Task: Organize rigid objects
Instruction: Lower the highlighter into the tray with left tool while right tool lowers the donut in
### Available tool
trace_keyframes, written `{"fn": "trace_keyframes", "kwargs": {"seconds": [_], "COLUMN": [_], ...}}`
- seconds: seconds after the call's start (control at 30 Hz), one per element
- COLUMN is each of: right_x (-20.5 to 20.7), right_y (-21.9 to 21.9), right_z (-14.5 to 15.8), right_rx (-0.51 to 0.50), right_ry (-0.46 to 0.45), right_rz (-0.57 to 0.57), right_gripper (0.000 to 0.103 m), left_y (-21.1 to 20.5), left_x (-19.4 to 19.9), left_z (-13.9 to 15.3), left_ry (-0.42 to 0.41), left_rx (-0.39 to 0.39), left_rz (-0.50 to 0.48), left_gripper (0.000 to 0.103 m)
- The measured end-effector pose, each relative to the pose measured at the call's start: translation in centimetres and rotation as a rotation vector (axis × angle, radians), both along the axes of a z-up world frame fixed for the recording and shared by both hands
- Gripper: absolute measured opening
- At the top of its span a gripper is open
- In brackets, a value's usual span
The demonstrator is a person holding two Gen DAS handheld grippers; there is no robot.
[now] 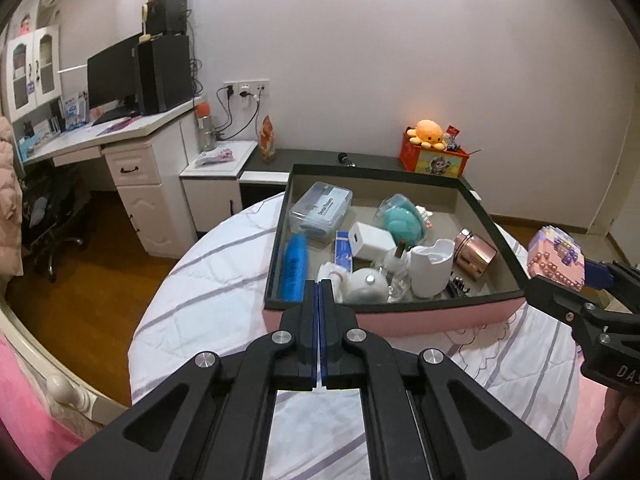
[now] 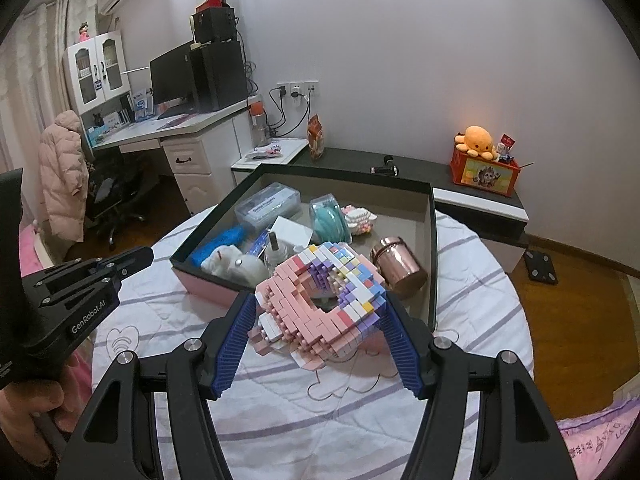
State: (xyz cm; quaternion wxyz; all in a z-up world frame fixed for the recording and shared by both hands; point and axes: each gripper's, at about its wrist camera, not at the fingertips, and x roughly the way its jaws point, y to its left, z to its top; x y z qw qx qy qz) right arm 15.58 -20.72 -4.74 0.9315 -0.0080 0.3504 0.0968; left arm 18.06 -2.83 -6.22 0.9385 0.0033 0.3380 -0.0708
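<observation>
My right gripper point(image 2: 320, 300) is shut on a pink, purple and white brick-built model point(image 2: 320, 304), held above the bedspread just in front of the pink box point(image 2: 208, 286). In the left wrist view the same model point(image 1: 556, 258) shows at the right edge, beside the box's right wall. My left gripper point(image 1: 319, 286) is shut with nothing in it, its tips over the box's near wall point(image 1: 400, 316). Inside the box lie a blue tube point(image 1: 294, 266), a clear plastic case point(image 1: 320, 210), a white charger point(image 1: 372, 240), a white holder point(image 1: 430, 268) and a copper jar point(image 1: 476, 254).
The box sits on a round bed with a striped white cover point(image 1: 208, 280). A dark low shelf point(image 2: 460, 190) behind it carries an orange box with a plush octopus point(image 2: 478, 140). A white desk point(image 1: 132, 160) with a monitor stands at the left; wooden floor surrounds the bed.
</observation>
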Motion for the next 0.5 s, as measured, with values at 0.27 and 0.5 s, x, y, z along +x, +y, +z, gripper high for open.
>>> {"fn": "trace_keyframes", "kwargs": {"seconds": [0.27, 0.5], "right_x": [3.4, 7.5], "right_y": [-0.3, -0.2], "right_z": [0.3, -0.7], "right_rx": [0.007, 0.028], "right_ry": [0.005, 0.046], "right_rz": [0.006, 0.009], "right_gripper": [0.065, 0.065], "left_y": [-2.0, -3.1], "left_x": [1.2, 3.2], "left_z": [1.1, 1.6], "left_ry": [-0.010, -0.012], "left_rx": [0.045, 0.066], "left_rz": [-0.035, -0.040], "left_gripper": [0.000, 0.024]}}
